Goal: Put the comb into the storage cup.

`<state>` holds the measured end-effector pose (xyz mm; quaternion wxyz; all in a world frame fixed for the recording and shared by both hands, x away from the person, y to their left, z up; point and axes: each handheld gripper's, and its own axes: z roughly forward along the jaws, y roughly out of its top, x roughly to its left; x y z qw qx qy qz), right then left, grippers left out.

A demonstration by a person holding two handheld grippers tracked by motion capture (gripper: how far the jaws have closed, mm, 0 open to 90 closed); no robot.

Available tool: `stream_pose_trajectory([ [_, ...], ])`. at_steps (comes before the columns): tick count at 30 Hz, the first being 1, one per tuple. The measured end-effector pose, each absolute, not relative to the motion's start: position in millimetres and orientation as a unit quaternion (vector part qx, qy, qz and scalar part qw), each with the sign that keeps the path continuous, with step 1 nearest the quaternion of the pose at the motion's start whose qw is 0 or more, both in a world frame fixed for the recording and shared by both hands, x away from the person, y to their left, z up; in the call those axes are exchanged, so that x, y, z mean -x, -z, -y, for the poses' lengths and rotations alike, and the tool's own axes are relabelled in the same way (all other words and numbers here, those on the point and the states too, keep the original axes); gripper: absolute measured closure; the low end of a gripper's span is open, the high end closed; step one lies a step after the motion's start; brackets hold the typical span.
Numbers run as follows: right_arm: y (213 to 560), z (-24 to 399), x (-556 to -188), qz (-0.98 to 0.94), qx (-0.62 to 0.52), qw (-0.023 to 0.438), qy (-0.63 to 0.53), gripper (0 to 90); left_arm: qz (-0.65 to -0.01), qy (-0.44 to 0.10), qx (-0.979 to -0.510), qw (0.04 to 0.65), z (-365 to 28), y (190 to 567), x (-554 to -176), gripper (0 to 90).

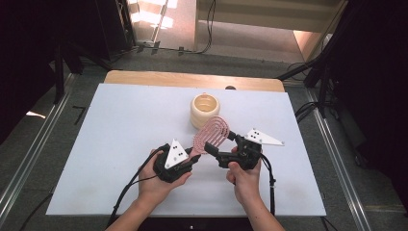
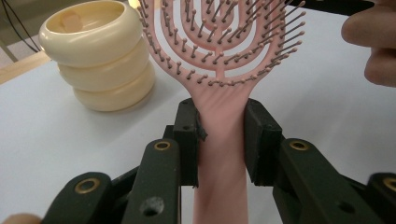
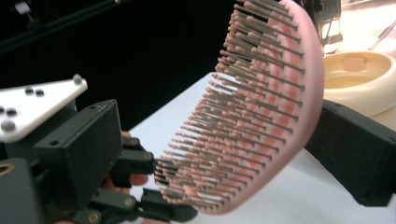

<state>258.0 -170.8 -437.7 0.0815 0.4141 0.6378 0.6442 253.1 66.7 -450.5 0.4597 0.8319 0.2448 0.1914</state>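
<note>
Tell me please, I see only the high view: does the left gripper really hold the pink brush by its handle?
Observer: Yes. In the left gripper view, the left gripper is shut on the pink brush, on the handle just below the head.
Operator: And the other one, is it closed on the head?
Observer: It does not look so. In the right gripper view, the head stands between the jaws of the right gripper, with the bristles toward one jaw and a gap before it.
Operator: The cream thing behind it, what shape has it?
Observer: From the side, the cream pot looks like three stacked rings, open at the top.
</note>
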Motion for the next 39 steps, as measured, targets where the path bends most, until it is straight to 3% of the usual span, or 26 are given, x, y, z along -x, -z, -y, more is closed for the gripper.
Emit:
stream_pose_trajectory([
  [15,440.2,168.7,-261.8,-0.605,-0.461,0.041,-0.647,29.8,-0.235,-0.205,-0.831,0.461,-60.5,452.7,-248.2,71.1],
  [39,451.0,167.6,-267.9,-0.59,-0.455,-0.017,-0.667,47.8,-0.227,-0.213,-0.831,0.461,-57.9,453.2,-246.5,71.1],
])
